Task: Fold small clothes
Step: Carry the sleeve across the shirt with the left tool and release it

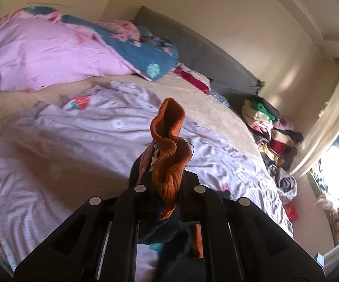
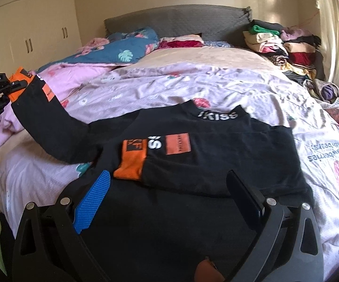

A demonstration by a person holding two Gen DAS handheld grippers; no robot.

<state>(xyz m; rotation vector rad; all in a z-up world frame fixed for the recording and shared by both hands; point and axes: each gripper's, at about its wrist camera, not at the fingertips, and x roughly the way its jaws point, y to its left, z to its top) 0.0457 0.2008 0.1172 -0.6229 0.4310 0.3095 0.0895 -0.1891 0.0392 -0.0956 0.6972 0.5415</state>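
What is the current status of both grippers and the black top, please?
Left gripper shut on ribbed orange cuff, sleeve lifted. Right gripper open, empty, over black long-sleeved top on lilac sheet. Nothing in the way.

The orange cuff [image 1: 169, 155] hides the left tool's [image 1: 167, 188] pads; the patch lettering [image 2: 178, 143] is unreadable.

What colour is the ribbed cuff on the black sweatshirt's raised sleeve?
Orange; the cuff shows best in the left wrist view.

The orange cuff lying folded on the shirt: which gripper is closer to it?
Right. The right gripper hangs open just short of that orange cuff; the left gripper holds the other sleeve's cuff, raised far to the side.
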